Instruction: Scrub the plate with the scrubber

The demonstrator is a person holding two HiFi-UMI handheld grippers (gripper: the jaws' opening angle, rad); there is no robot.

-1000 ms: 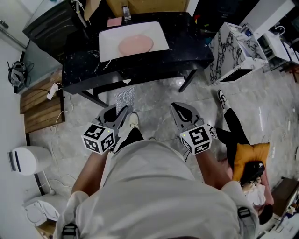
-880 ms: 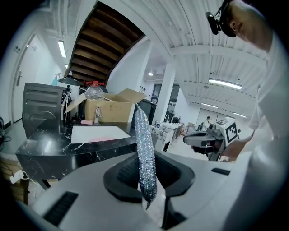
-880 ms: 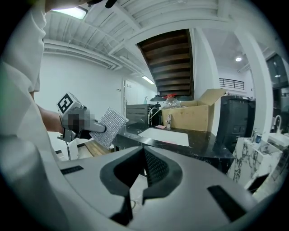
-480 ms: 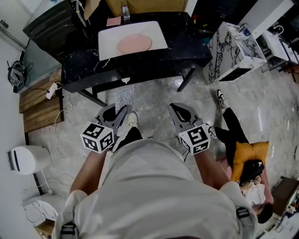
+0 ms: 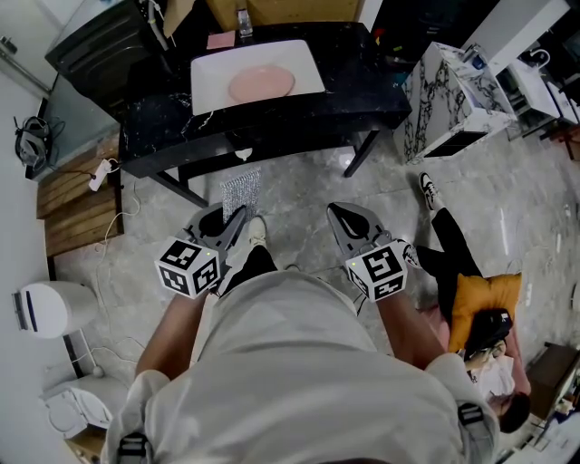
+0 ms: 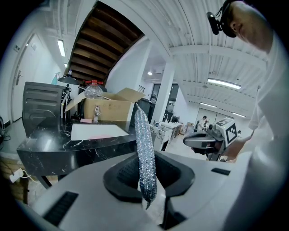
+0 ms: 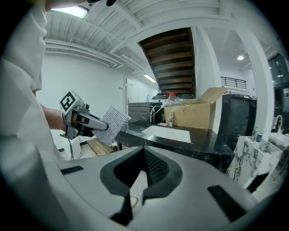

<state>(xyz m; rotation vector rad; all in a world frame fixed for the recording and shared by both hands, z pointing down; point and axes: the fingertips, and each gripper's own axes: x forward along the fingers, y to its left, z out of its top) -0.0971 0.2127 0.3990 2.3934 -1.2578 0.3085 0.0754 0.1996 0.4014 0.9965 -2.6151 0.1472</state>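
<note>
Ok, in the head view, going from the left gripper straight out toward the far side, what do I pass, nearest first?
left gripper, shut on the scrubber → black table → white basin → pink plate lying in it → cardboard box

My head camera looks steeply down over my own torso; the dark surface (image 5: 362, 91) lies far, at the top. Each gripper camera rides close behind its gripper, low, facing that surface. The camera on the left gripper (image 5: 237, 216) also catches the right gripper (image 5: 340, 210); the right one catches the left with its scrubber (image 7: 110, 124). All three share the white basin (image 5: 210, 86).
</note>
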